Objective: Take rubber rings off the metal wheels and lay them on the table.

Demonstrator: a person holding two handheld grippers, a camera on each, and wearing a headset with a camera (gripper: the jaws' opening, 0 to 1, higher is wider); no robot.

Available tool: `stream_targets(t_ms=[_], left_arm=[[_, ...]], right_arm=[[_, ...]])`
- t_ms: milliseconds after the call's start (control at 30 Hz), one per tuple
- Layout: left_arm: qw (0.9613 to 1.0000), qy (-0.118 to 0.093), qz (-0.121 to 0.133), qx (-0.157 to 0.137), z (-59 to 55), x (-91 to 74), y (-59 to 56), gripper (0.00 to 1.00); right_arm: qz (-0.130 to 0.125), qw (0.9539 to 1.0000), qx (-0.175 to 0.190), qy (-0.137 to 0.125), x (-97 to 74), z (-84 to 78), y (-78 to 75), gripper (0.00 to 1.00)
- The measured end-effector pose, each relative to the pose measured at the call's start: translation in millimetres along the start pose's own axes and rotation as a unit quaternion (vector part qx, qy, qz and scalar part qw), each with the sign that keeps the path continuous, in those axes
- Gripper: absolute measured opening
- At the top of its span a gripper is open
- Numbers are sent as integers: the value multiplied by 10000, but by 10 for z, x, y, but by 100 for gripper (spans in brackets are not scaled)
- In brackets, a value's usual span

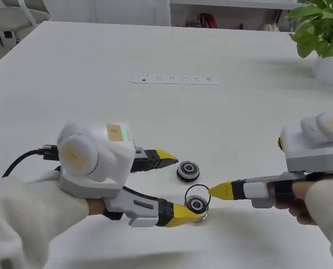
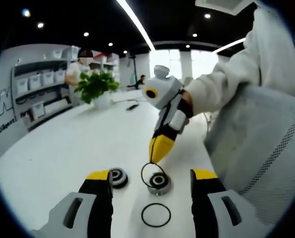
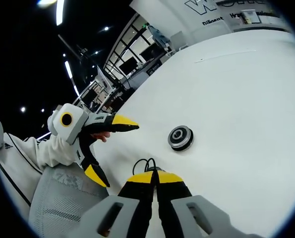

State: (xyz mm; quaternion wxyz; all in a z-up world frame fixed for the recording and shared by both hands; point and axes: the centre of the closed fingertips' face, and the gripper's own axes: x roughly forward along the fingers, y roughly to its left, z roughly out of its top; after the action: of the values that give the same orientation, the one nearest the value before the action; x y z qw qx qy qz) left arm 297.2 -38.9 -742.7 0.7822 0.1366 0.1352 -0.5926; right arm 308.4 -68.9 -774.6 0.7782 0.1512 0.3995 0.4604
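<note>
The right claw (image 1: 218, 191) is seen closed on a rubber ring (image 1: 197, 185), which is pinched at its 3 o'clock edge and drawn up as a thin black loop above the near wheel (image 1: 197, 205). The grip appears to have been taken there so that the ring can be peeled out of the wheel's groove; part of it seems not yet free. The left claw (image 1: 176, 186) is held wide, grasping nothing, with the near wheel between its jaws and one yellow tip just beside it at 7 o'clock, probably to brace the wheel against the pull. A second wheel (image 1: 188, 170), dark-rimmed with a bright metal hub, lies on the white table (image 1: 155, 50) at 11 o'clock of the first. In the left gripper view, a loose ring (image 2: 142, 215) lies flat on the table at 6 o'clock of the near wheel, so one removal is judged done.
</note>
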Motion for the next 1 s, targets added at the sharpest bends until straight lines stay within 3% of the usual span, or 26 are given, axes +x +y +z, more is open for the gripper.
stream_targets(t_ms=[367, 767, 933, 1000], left_arm=[[9997, -188, 116, 72, 171, -189, 76, 83], [9995, -187, 255, -45, 136, -413, 75, 100], [9990, -200, 354, -164, 93, -506, 95, 100], [9979, -249, 520, -292, 84, -552, 151, 100]], right_arm=[[1, 9999, 23, -150, -29, 65, 0, 0], [61, 9997, 24, -255, -30, 122, 37, 0], [108, 9995, 19, -304, -30, 150, 75, 0], [127, 9994, 17, -330, -30, 164, 90, 0]])
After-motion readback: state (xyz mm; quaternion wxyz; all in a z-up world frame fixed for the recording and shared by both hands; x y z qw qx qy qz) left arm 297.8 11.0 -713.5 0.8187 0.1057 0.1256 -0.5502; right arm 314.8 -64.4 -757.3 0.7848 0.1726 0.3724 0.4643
